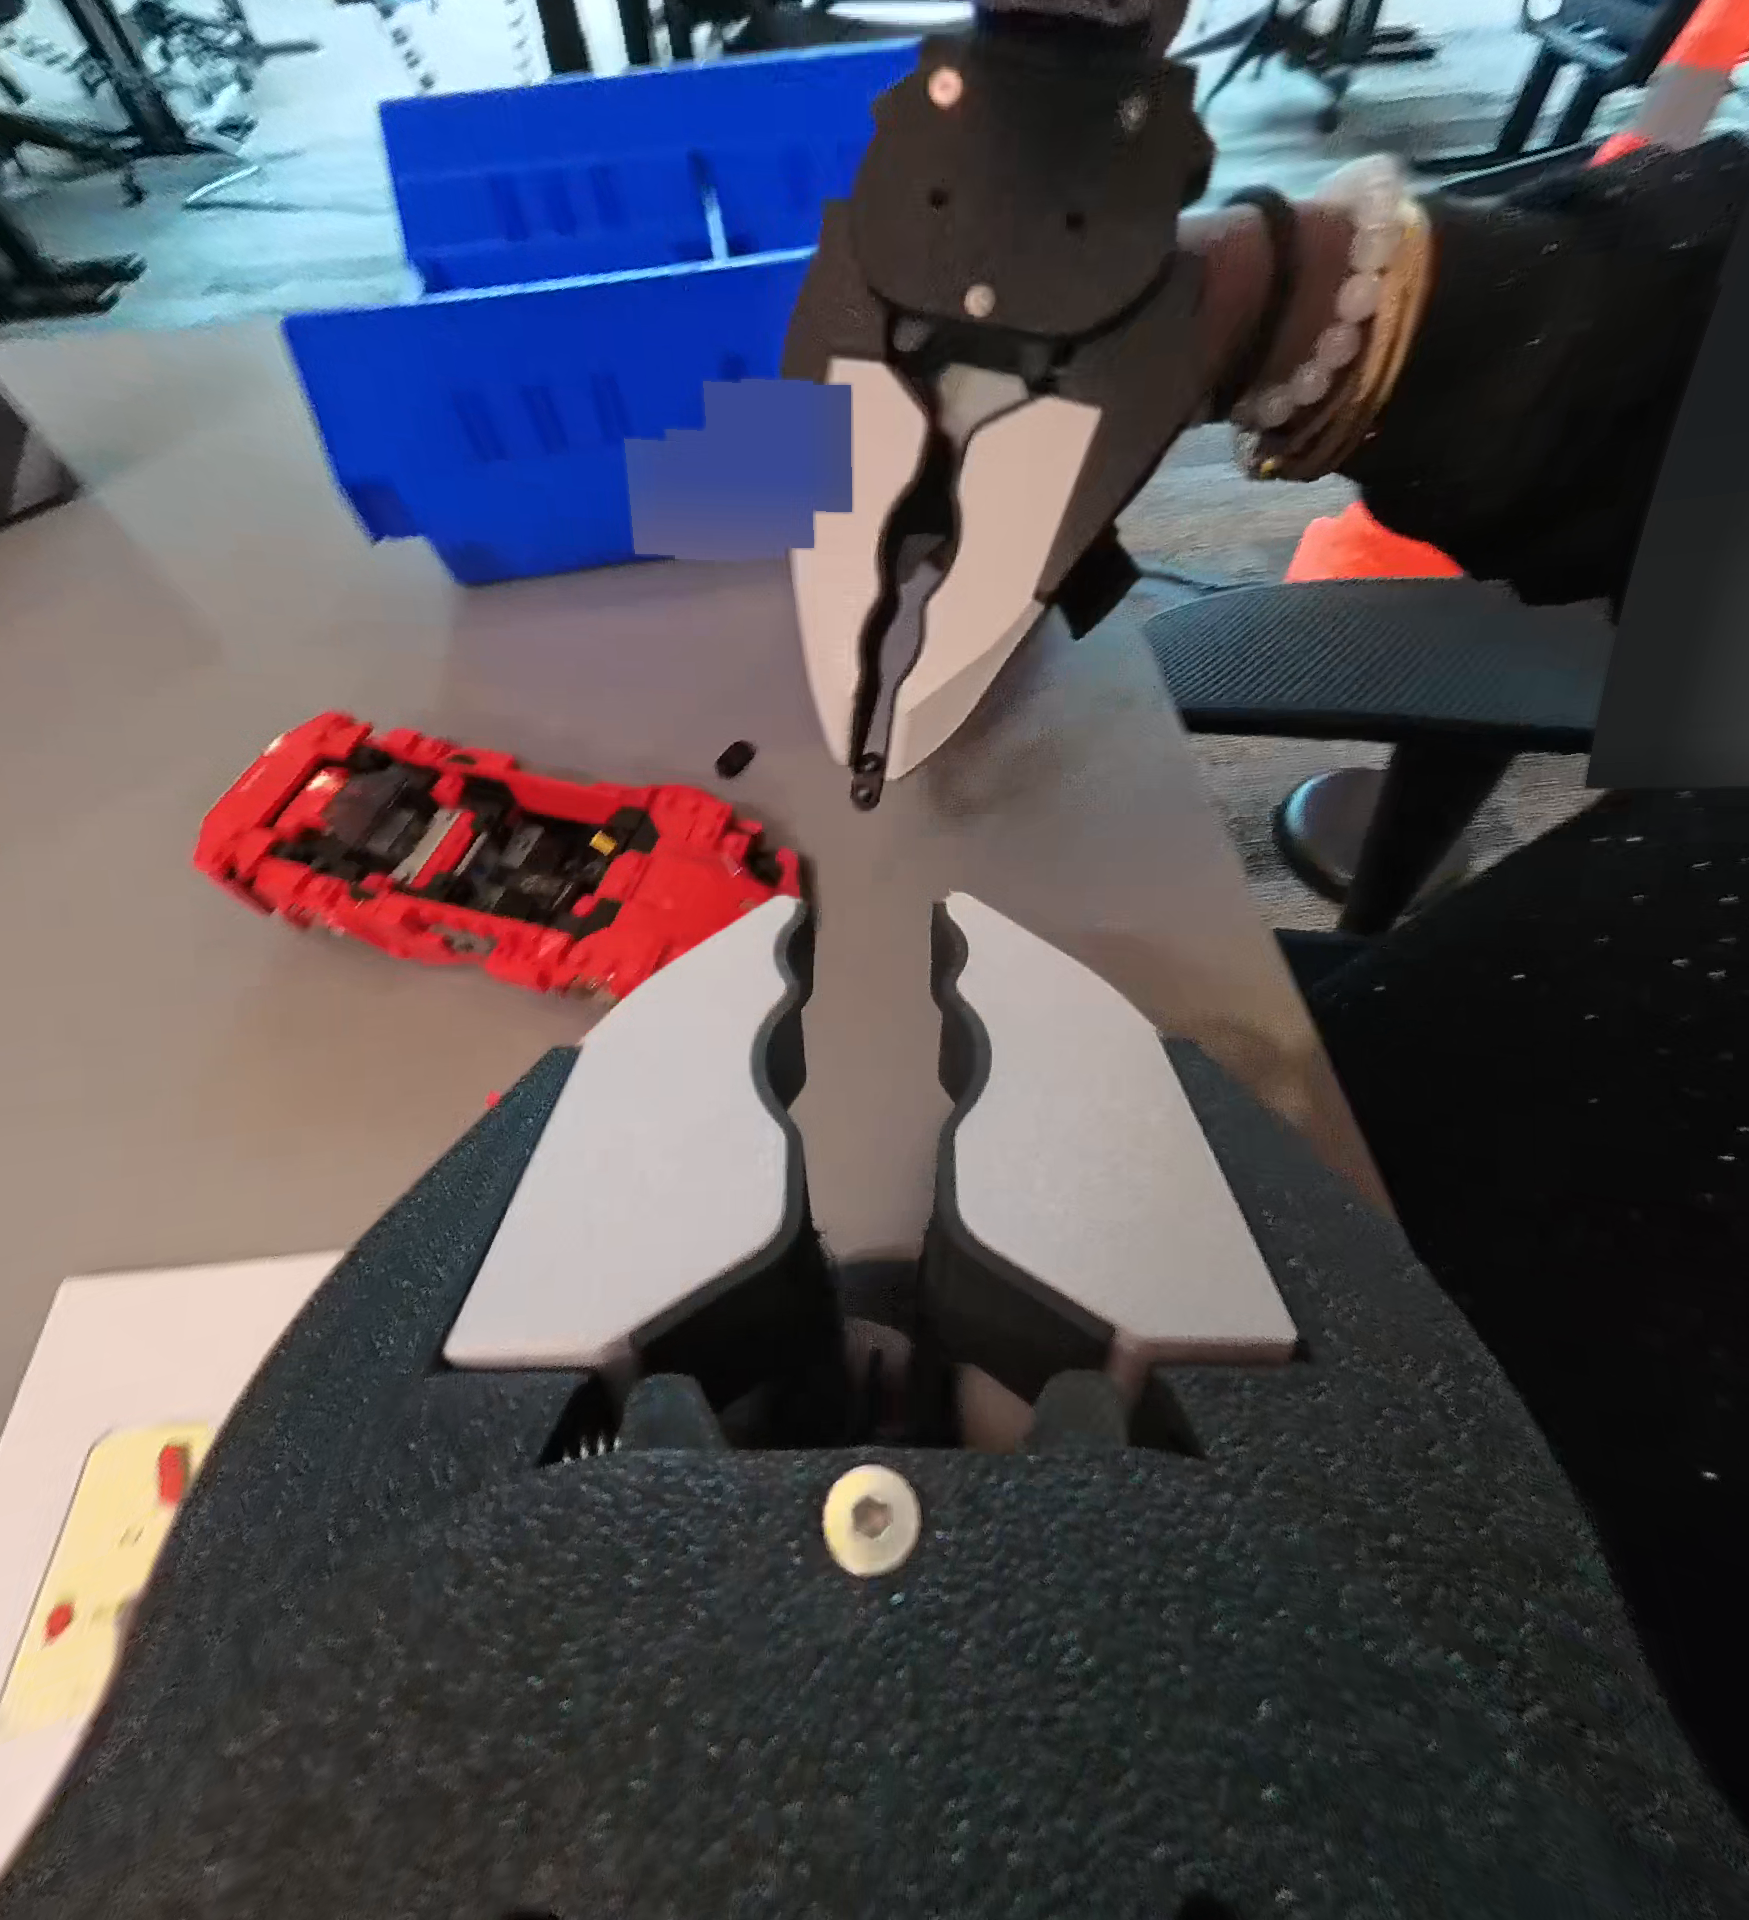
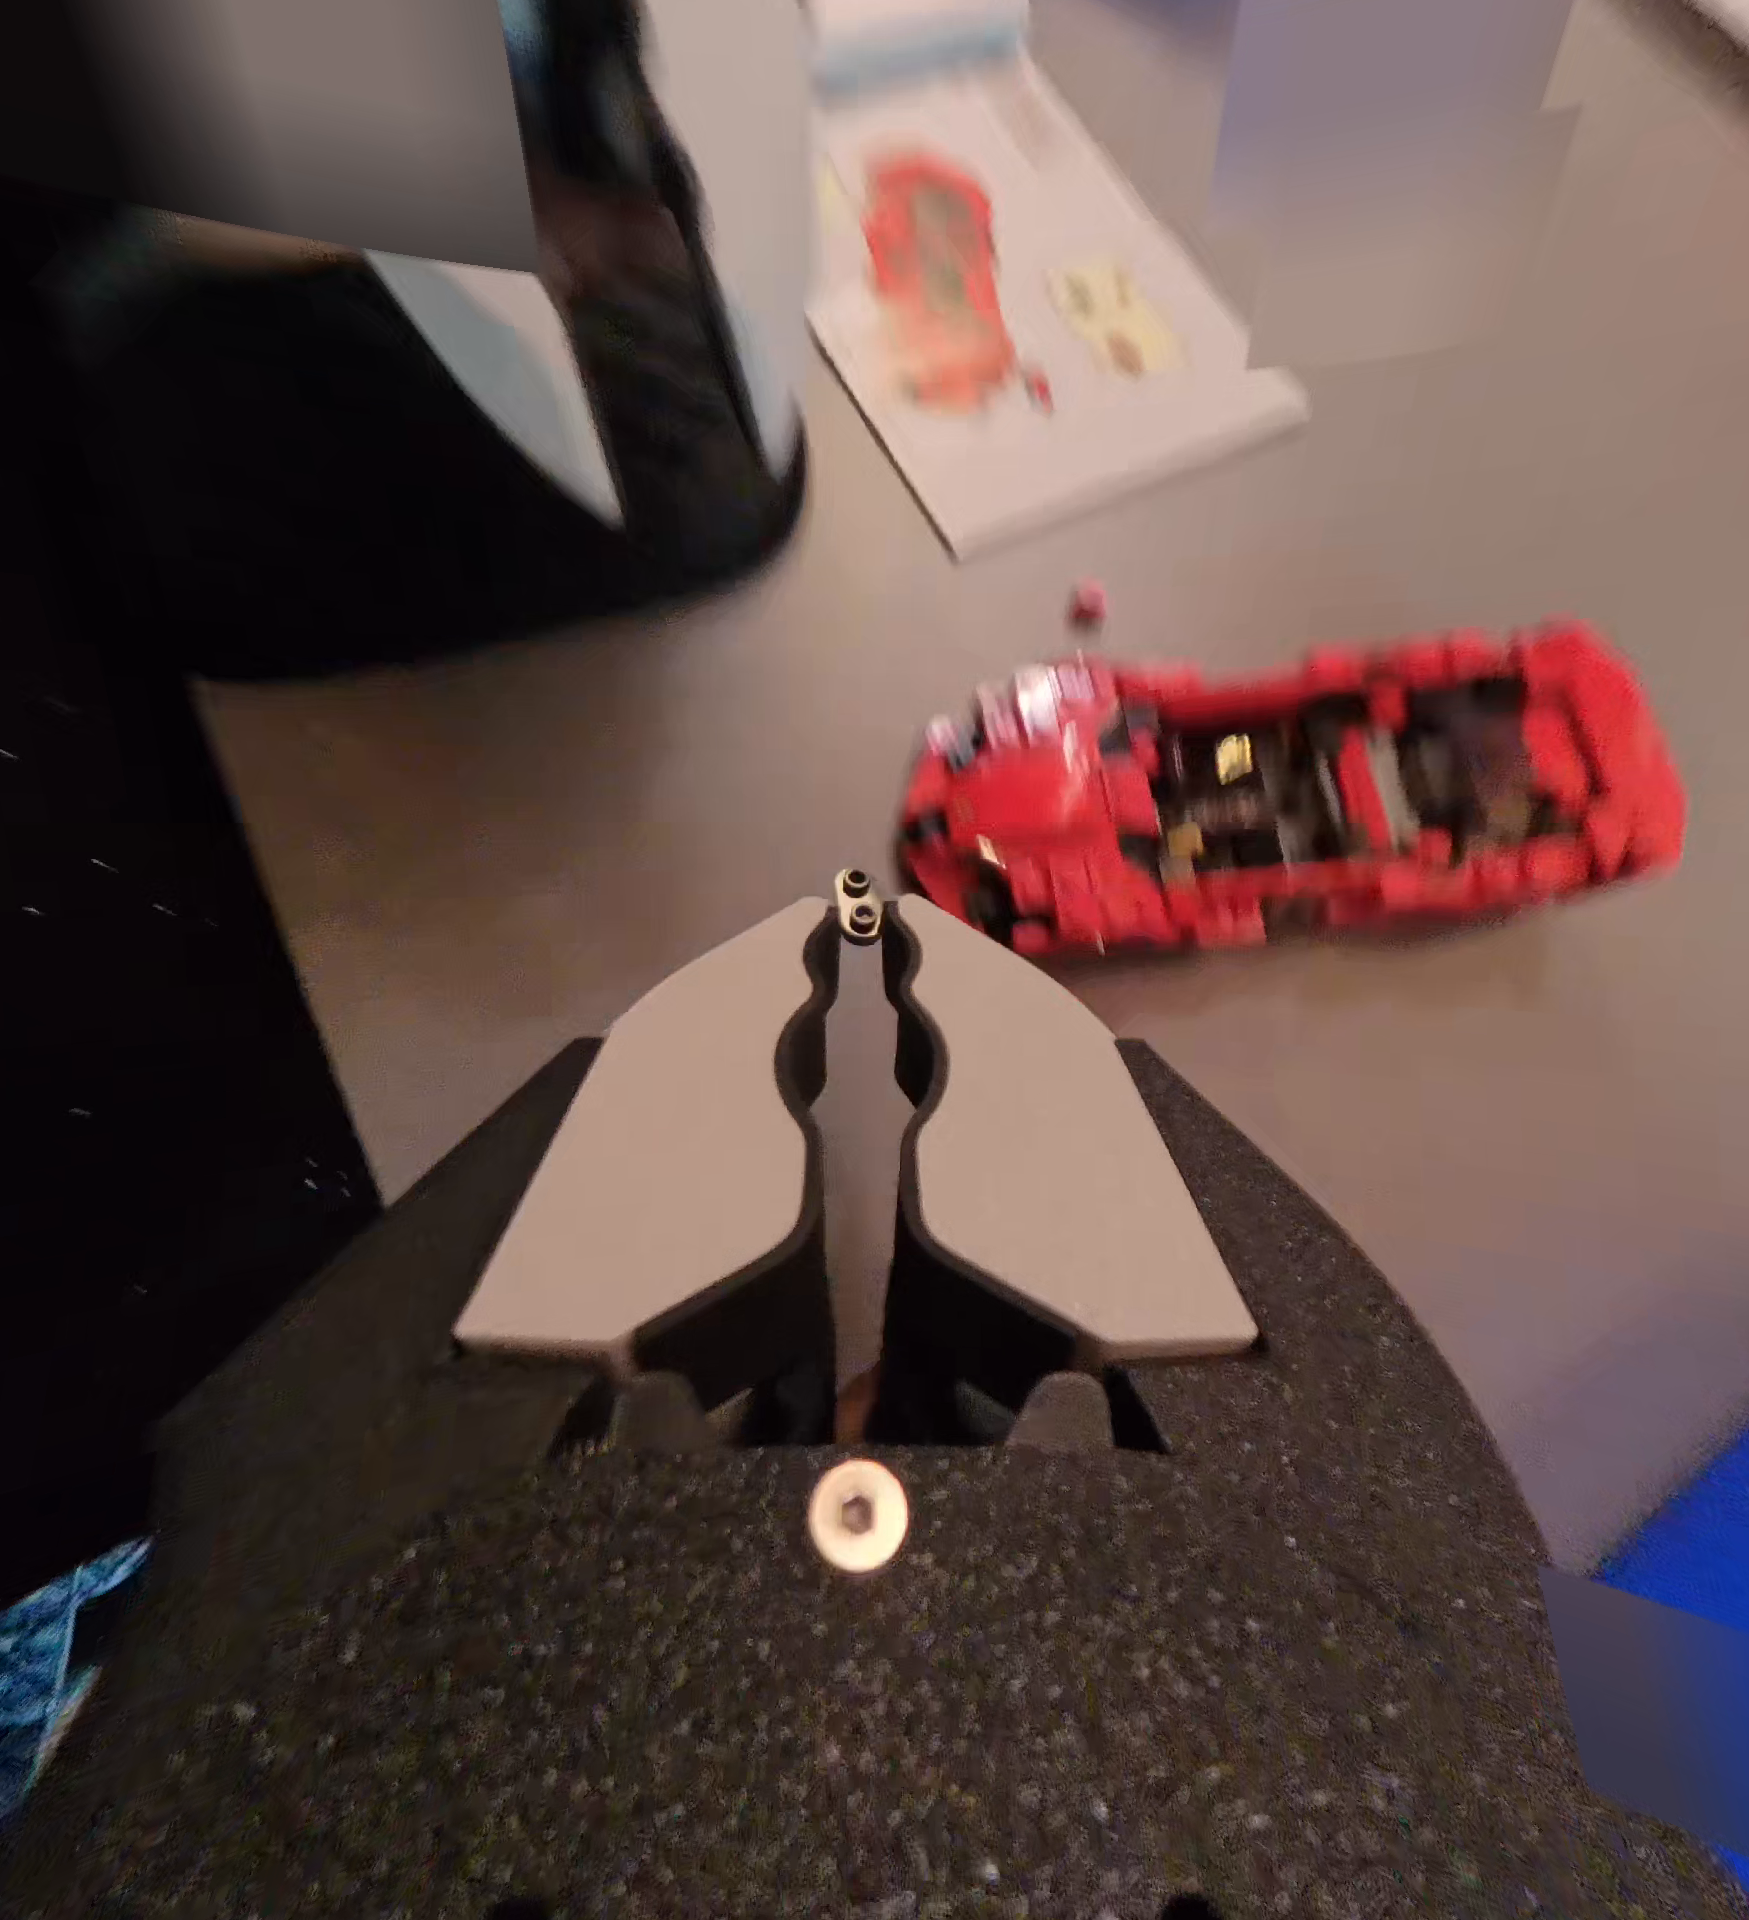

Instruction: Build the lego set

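A: Where was the piece at that moment?

B: The right tool (image 2: pixel 862 914) had its fingers pinched down on a small black two-stud plate (image 2: pixel 861 912), which poked out past the fingertips. In the left wrist view the same plate (image 1: pixel 866 781) hung at the tip of that tool (image 1: pixel 868 764), just above the desk (image 1: pixel 122 1039).

A: And the other one?

B: The left tool (image 1: pixel 872 914) held nothing, its fingers parted to a middling gap with bare desk showing between them.

A: Where did the model sit?

B: The red car (image 2: pixel 1296 800) lay on the desk, roof open, black interior exposed. From the right tool it lay ahead and off to the right, long axis running roughly across that view, its near end just beside the fingertips. The left tool had the car (image 1: pixel 496 852) ahead and to its left, one end close by its left finger.

A: So which was nearer?

B: Both were close, but only the right carried a piece, so I'd judge the coming move was its own: swing the plate rightward over the car. Which studs it belonged on I couldn't tell (the frames were blurred).

A: Anything else about?

B: A loose black bit (image 1: pixel 735 758) on the desk between car and plate, a tiny red piece (image 2: pixel 1088 603) near the instruction booklet (image 2: pixel 1036 312), and blue bins (image 1: pixel 558 343) behind.
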### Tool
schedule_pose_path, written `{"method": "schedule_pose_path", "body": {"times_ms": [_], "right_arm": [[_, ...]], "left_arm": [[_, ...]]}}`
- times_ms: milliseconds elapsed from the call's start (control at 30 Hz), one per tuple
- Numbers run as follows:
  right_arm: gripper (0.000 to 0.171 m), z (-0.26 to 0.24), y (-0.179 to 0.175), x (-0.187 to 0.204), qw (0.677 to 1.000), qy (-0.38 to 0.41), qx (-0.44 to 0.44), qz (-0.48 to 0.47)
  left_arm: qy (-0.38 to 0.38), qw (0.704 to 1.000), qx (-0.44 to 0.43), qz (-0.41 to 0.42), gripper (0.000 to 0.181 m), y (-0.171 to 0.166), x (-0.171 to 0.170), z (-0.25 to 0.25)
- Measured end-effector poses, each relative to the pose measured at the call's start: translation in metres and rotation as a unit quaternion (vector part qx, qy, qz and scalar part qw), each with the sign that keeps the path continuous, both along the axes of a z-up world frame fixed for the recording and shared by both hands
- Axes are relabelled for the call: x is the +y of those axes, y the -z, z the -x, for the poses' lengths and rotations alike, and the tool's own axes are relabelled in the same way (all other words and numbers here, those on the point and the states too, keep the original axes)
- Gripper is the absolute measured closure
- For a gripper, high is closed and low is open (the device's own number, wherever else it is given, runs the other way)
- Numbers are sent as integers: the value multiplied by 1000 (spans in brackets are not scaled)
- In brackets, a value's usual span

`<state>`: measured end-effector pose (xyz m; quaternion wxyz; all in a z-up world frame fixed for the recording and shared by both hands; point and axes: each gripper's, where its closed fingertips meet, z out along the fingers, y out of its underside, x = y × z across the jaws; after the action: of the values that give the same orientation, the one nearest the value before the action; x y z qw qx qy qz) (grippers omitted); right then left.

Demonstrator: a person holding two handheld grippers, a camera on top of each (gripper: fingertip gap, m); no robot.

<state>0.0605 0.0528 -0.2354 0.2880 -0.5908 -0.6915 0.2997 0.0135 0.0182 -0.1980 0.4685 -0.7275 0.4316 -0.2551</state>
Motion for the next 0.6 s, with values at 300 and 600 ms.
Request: {"method": "schedule_pose_path", "body": {"times_ms": [300, 600], "right_arm": [[164, -19, 44, 25, 996, 42, -69, -29], [142, -15, 31, 34, 996, 78, -43, -11]], "left_arm": [[-67, 996, 67, 8, 160, 23, 9, 29], [-98, 992, 72, 24, 161, 33, 21, 25]]}}
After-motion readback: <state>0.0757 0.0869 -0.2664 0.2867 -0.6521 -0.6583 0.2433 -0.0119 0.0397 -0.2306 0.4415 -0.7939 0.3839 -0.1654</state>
